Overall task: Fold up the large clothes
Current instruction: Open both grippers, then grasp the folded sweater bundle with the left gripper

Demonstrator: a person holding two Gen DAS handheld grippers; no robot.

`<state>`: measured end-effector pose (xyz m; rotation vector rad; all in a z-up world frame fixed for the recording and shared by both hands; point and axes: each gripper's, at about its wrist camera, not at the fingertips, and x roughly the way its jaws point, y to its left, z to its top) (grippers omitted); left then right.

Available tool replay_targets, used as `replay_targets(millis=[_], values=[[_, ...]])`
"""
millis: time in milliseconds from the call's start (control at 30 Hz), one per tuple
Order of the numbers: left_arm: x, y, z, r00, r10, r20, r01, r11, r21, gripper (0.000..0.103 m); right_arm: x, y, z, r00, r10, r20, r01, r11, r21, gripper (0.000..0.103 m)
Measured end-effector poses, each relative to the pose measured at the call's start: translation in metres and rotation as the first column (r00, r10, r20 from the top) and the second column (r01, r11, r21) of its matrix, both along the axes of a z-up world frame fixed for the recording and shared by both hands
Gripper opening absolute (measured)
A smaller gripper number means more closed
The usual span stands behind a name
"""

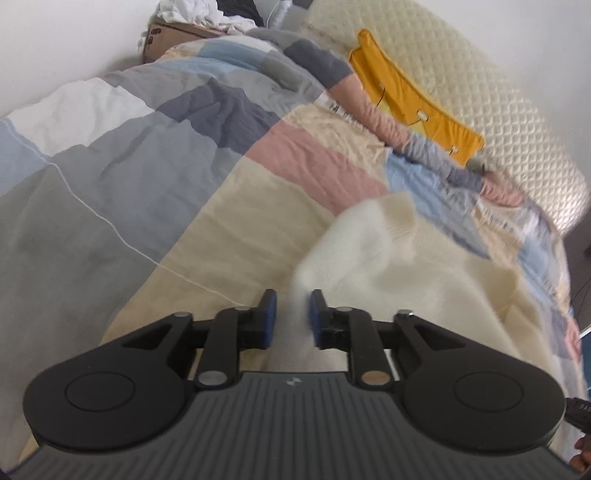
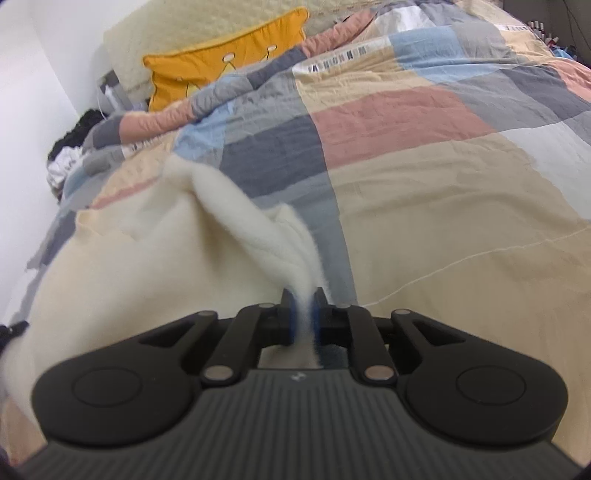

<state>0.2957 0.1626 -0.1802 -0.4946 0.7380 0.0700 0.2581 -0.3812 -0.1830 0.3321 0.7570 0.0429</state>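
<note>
Left wrist view looks down my left gripper, whose blue-padded jaws stand apart with a clear gap. A blurred edge of the cream fleece garment runs down through that gap, close against the right-hand pad; the other pad is clear of it, so nothing is pinched there. The rest of the garment lies spread to the right of my fingers, on top of the patchwork duvet with its grey, blue, pink and beige blocks. A thin white cord trails across the duvet. Farther off, an orange cushion leans against a quilted cream headboard, and a cardboard box with white laundry piled on it sits by the wall.

From the right wrist view, my right gripper has its jaws drawn nearly together, clamped on a twisted fold of the same cream fleece garment. The fold rises from between the pads and runs away up and left, lifted off the bed, while the body of the garment lies to the left on the patchwork duvet. The orange cushion shows beyond, and a dark heap of clothes sits by the wall at the left.
</note>
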Motion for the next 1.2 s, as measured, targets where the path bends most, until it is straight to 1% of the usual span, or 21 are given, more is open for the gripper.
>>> replay_targets(millis=[100, 200, 300, 367, 433, 467, 500, 533, 567, 600, 633, 667, 733, 800, 833, 867, 900, 933, 1000, 1100, 1200], values=[[-0.023, -0.001, 0.015, 0.999, 0.014, 0.039, -0.013, 1.000, -0.024, 0.033, -0.012, 0.002, 0.010, 1.000, -0.008, 0.021, 0.008, 1.000, -0.003, 0.015], [-0.051, -0.007, 0.029, 0.997, -0.005, 0.083, 0.009, 0.999, -0.042, 0.034, -0.027, 0.003, 0.021, 0.998, -0.029, 0.048, 0.029, 1.000, 0.002, 0.016], [-0.077, -0.019, 0.042, 0.992, -0.027, 0.121, 0.035, 0.997, -0.062, 0.034, -0.043, 0.005, 0.035, 0.995, -0.045, 0.088, 0.046, 0.999, -0.015, 0.016], [-0.090, -0.027, 0.046, 0.990, -0.051, 0.130, 0.063, 0.994, -0.090, 0.035, -0.056, 0.003, 0.042, 0.992, -0.057, 0.115, 0.055, 0.998, 0.028, 0.016], [-0.101, -0.033, 0.046, 0.991, -0.045, 0.125, 0.064, 0.986, -0.153, 0.039, -0.071, 0.003, 0.045, 0.988, -0.075, 0.137, 0.063, 0.994, 0.089, 0.016], [-0.105, -0.035, 0.043, 0.994, -0.033, 0.107, 0.054, 0.979, -0.198, 0.042, -0.079, 0.005, 0.046, 0.986, -0.079, 0.146, 0.063, 0.992, 0.114, 0.016], [-0.110, -0.038, 0.040, 0.995, -0.024, 0.092, 0.045, 0.972, -0.230, 0.043, -0.086, 0.009, 0.046, 0.985, -0.074, 0.153, 0.053, 0.990, 0.133, 0.016], [-0.114, -0.042, 0.036, 0.996, -0.027, 0.082, 0.046, 0.968, -0.248, 0.043, -0.094, 0.014, 0.046, 0.985, -0.064, 0.158, 0.041, 0.988, 0.146, 0.020], [-0.118, -0.045, 0.032, 0.997, -0.031, 0.068, 0.048, 0.963, -0.266, 0.043, -0.101, 0.019, 0.045, 0.986, -0.057, 0.158, 0.032, 0.987, 0.157, 0.029], [-0.121, -0.047, 0.026, 0.998, -0.031, 0.049, 0.044, 0.952, -0.302, 0.043, -0.107, 0.024, 0.044, 0.987, -0.047, 0.157, 0.020, 0.985, 0.169, 0.051], [-0.123, -0.048, 0.020, 0.999, -0.036, 0.032, 0.045, 0.938, -0.344, 0.044, -0.112, 0.030, 0.044, 0.987, -0.034, 0.155, 0.005, 0.984, 0.178, 0.065], [-0.123, -0.050, 0.015, 0.999, -0.046, 0.015, 0.048, 0.928, -0.369, 0.045, -0.116, 0.034, 0.044, 0.987, -0.025, 0.160, -0.005, 0.983, 0.186, 0.066], [-0.125, -0.052, 0.007, 0.999, -0.043, -0.011, 0.035, 0.921, -0.387, 0.049, -0.123, 0.039, 0.046, 0.985, -0.023, 0.168, -0.012, 0.978, 0.209, 0.066], [-0.125, -0.054, 0.003, 0.999, -0.032, -0.026, 0.019, 0.920, -0.393, 0.065, -0.126, 0.042, 0.044, 0.988, -0.026, 0.152, -0.014, 0.966, 0.257, 0.066], [-0.125, -0.053, 0.000, 0.999, -0.025, -0.033, 0.009, 0.915, -0.404, 0.068, -0.126, 0.042, 0.041, 0.990, -0.025, 0.139, -0.015, 0.958, 0.285, 0.069], [-0.124, -0.051, -0.003, 0.999, -0.021, -0.042, 0.002, 0.907, -0.421, 0.072, -0.125, 0.043, 0.038, 0.992, -0.029, 0.120, -0.010, 0.949, 0.315, 0.073], [-0.124, -0.050, -0.006, 0.998, -0.017, -0.055, -0.009, 0.898, -0.439, 0.075, -0.126, 0.044, 0.033, 0.994, -0.037, 0.098, 0.000, 0.937, 0.349, 0.084], [-0.122, -0.048, -0.010, 0.998, -0.010, -0.070, -0.023, 0.890, -0.456, 0.077, -0.125, 0.043, 0.027, 0.996, -0.045, 0.073, 0.013, 0.922, 0.386, 0.087], [-0.120, -0.046, -0.020, 0.996, -0.003, -0.094, -0.044, 0.866, -0.498, 0.080, -0.121, 0.042, 0.013, 0.998, -0.060, 0.004, 0.051, 0.885, 0.462, 0.087], [-0.113, -0.042, -0.034, 0.991, -0.004, -0.131, -0.070, 0.827, -0.558, 0.080, -0.114, 0.035, -0.013, 0.990, -0.084, -0.112, 0.134, 0.801, 0.584, 0.087], [-0.105, -0.042, -0.047, 0.989, 0.006, -0.146, -0.094, 0.788, -0.608, 0.080, -0.110, 0.029, -0.032, 0.976, -0.128, -0.175, 0.212, 0.738, 0.641, 0.087]])
